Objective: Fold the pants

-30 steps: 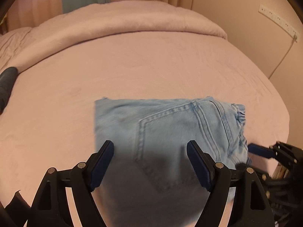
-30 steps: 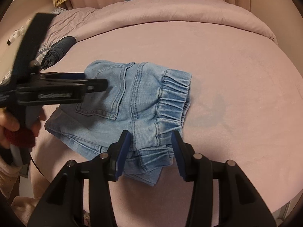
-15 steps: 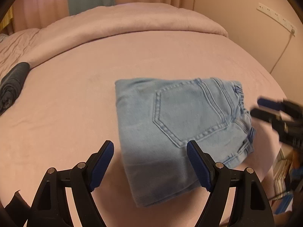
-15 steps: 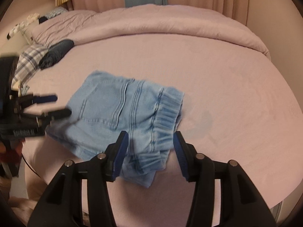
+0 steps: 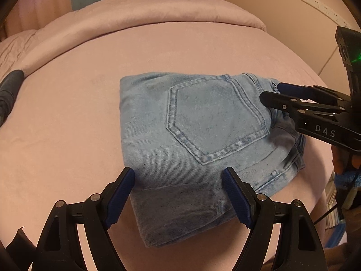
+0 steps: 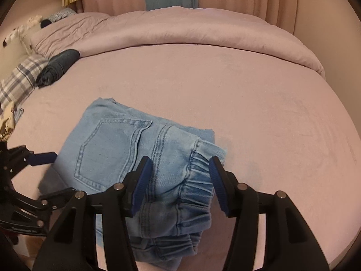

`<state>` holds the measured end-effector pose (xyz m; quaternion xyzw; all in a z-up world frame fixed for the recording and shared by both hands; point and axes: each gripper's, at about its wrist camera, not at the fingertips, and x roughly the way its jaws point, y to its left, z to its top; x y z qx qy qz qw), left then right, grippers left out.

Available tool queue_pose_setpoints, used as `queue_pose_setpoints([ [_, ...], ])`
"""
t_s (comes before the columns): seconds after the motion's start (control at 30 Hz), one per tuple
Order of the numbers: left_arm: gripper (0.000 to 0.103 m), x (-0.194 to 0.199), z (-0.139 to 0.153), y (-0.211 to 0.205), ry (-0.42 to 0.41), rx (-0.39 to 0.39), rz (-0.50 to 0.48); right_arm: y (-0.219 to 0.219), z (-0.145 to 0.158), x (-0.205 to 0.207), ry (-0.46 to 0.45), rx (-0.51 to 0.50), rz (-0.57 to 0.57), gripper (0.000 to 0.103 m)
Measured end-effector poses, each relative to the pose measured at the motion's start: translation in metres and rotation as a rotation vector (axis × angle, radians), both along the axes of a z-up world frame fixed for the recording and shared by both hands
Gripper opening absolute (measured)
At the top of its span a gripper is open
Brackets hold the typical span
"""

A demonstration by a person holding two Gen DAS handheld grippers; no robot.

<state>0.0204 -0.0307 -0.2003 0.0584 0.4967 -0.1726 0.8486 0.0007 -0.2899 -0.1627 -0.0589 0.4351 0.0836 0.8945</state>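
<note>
Pants folded into a compact denim bundle, back pocket up, lying on pink bed | left gripper jaws apart over near edge, gripping nothing | right gripper jaws apart above elastic waistband side, empty | dark rolled garment well apart by duvet

Left view: looks down close over the pants from their folded end.
Right view: close, from the waistband side.
Both see: pants, pink bed.
</note>
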Motion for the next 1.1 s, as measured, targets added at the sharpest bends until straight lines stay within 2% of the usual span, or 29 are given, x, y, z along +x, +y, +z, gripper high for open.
queue_pose_setpoints([
  [0.47,0.080,0.005,-0.003,0.002,0.010,-0.008,-0.005,-0.007,-0.008,0.006,0.026,0.018,-0.001,0.057],
  [0.73,0.081,0.002,0.003,0.003,0.030,-0.013,0.022,-0.006,-0.003,0.003,0.011,0.010,-0.021,0.059],
  [0.9,0.081,-0.003,0.008,0.012,0.023,-0.021,0.044,-0.012,0.001,-0.004,0.026,0.058,-0.041,0.060],
  [1.1,0.081,-0.005,0.017,0.030,0.020,-0.072,0.083,-0.021,0.003,-0.012,0.033,0.078,-0.069,0.060],
])
